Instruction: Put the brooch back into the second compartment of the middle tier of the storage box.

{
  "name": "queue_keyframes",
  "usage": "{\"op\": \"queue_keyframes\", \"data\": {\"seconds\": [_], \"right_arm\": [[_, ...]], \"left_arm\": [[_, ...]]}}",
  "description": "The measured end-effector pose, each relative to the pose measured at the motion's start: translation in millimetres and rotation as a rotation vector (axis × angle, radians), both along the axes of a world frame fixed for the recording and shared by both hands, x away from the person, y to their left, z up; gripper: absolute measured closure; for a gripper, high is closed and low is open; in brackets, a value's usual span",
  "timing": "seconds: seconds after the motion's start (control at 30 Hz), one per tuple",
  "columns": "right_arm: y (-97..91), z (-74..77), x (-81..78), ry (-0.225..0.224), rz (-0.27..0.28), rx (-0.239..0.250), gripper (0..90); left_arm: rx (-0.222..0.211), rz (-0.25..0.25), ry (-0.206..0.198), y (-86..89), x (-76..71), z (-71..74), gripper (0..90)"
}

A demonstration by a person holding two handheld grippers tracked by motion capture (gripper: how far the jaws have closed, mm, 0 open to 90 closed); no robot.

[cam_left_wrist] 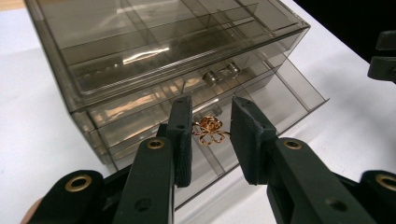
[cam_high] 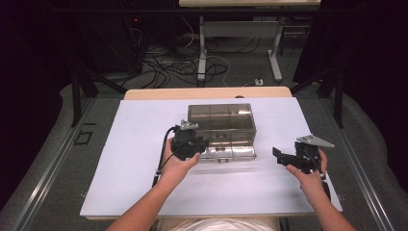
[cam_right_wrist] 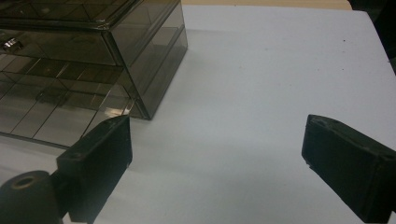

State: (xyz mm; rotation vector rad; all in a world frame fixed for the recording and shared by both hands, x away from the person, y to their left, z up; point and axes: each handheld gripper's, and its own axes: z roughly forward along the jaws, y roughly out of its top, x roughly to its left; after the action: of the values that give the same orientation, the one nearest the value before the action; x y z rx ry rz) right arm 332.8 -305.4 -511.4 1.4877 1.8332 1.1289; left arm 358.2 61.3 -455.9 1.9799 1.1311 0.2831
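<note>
left hand-held gripper (cam_left_wrist: 211, 135) pinches a gold flower ornament (cam_left_wrist: 209, 131) over the organizer's open drawer (cam_left_wrist: 280, 100); right hand-held gripper (cam_right_wrist: 217, 163) spread wide.

a lab: white table (cam_high: 144, 144), tangled floor cables (cam_high: 163, 65), dark curtains, metal desk legs (cam_high: 202, 53)

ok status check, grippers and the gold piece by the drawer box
Left gripper shut on gold flower ornament, over open drawer. Right gripper open, off the box. Nothing in the way.
</note>
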Motion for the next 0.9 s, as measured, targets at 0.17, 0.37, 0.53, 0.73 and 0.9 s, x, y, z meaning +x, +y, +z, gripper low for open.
{"op": "queue_keyframes", "data": {"seconds": [0.17, 0.37, 0.53, 0.73, 0.9], "right_arm": [[-0.3, -0.1, 0.1, -0.001, 0.001, -0.001, 8.1], [-0.4, -0.1, 0.1, -0.001, 0.001, -0.002, 8.0], [-0.1, -0.1, 0.0, 0.002, -0.001, 0.002, 8.1], [0.0, -0.2, 0.3, -0.005, -0.005, 0.004, 8.1], [-1.0, 0.1, 0.1, -0.003, 0.003, 0.002, 8.1]], "left_arm": [[-0.001, -0.005, 0.003, -8.1, 1.7, -0.6, 69.6], [-0.003, -0.013, 0.010, -16.2, 4.2, -3.1, 69.5], [0.003, -0.023, 0.022, -24.2, 6.5, -7.2, 69.6], [0.016, -0.037, 0.032, -35.0, 8.4, -13.1, 69.6], [0.022, -0.045, 0.039, -40.6, 9.7, -17.1, 69.6]]}}
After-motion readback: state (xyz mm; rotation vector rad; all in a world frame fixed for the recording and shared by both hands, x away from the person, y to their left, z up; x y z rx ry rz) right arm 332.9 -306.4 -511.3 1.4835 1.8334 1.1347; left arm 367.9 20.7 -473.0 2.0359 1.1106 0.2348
